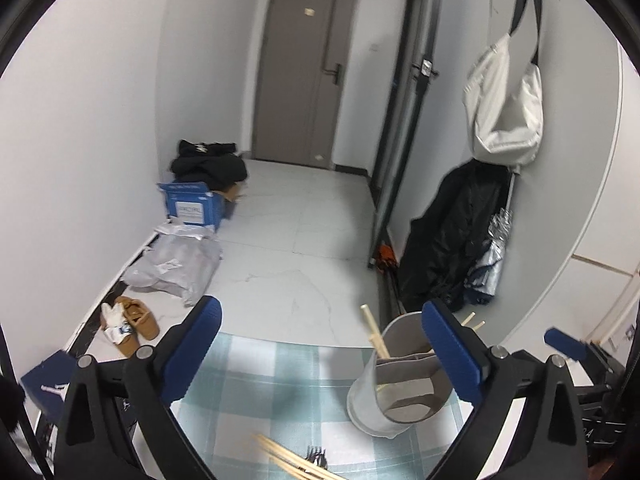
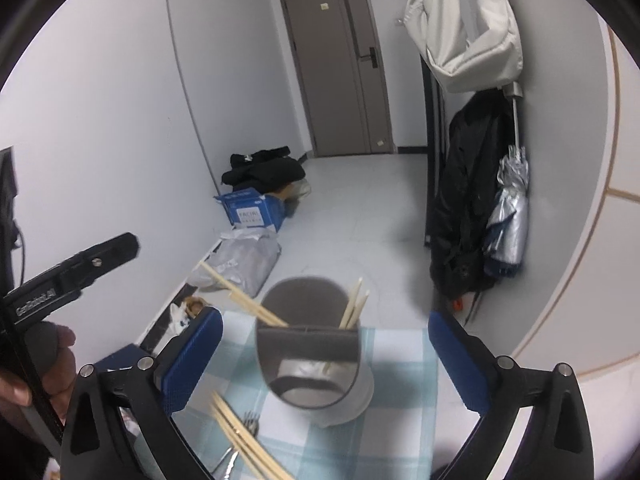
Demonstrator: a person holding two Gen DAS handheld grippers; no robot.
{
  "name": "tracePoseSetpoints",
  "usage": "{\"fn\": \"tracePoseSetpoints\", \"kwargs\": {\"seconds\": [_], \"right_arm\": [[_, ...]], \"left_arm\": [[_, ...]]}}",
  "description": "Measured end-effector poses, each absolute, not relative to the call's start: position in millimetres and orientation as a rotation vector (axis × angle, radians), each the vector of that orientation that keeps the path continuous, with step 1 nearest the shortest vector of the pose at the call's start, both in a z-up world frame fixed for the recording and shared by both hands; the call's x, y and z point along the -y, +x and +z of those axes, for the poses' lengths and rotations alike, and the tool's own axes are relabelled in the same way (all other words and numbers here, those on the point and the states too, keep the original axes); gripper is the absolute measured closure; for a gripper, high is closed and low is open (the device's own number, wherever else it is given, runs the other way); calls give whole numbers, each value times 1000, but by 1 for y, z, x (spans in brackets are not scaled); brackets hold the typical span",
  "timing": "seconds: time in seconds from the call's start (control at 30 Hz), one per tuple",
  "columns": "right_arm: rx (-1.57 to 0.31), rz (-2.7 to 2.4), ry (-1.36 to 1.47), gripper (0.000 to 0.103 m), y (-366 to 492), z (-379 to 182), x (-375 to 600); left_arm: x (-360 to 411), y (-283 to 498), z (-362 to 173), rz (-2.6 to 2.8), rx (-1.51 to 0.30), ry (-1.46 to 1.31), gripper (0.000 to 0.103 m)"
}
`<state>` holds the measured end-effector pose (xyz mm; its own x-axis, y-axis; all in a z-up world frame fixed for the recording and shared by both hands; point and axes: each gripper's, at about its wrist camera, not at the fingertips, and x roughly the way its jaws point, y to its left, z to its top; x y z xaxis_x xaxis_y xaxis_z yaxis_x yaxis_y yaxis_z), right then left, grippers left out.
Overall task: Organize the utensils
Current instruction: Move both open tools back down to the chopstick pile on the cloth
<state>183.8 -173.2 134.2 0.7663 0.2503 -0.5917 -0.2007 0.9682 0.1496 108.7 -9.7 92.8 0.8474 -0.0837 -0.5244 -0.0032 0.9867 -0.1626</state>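
Left hand-held gripper [image 1: 322,354]: we see it wide open, empty.
Right hand-held gripper [image 2: 326,356]: ours gapes, empty, near the grey divided utensil cup [image 2: 316,356].

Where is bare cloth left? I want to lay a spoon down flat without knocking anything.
The checked cloth lies bare left of the utensil holder, toward the far edge. The near edge is crowded: loose chopsticks and a fork lie there, just in front of the holder.
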Motion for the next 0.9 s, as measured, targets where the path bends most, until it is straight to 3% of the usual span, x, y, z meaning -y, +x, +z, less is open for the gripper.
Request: {"fn": "tracePoseSetpoints", "kwargs": {"seconds": [0.3,0.7,0.9], "right_arm": [[-824,212,3,0,166,92,148],[-677,347,-47,0,112,58,119],[-696,418,-69,0,108,34,102]], "left_arm": [[-7,87,65,69,-574,-159,1],[-38,65,10,89,-634,-238,1],[-52,58,-16,87,-647,-349,2]]}}
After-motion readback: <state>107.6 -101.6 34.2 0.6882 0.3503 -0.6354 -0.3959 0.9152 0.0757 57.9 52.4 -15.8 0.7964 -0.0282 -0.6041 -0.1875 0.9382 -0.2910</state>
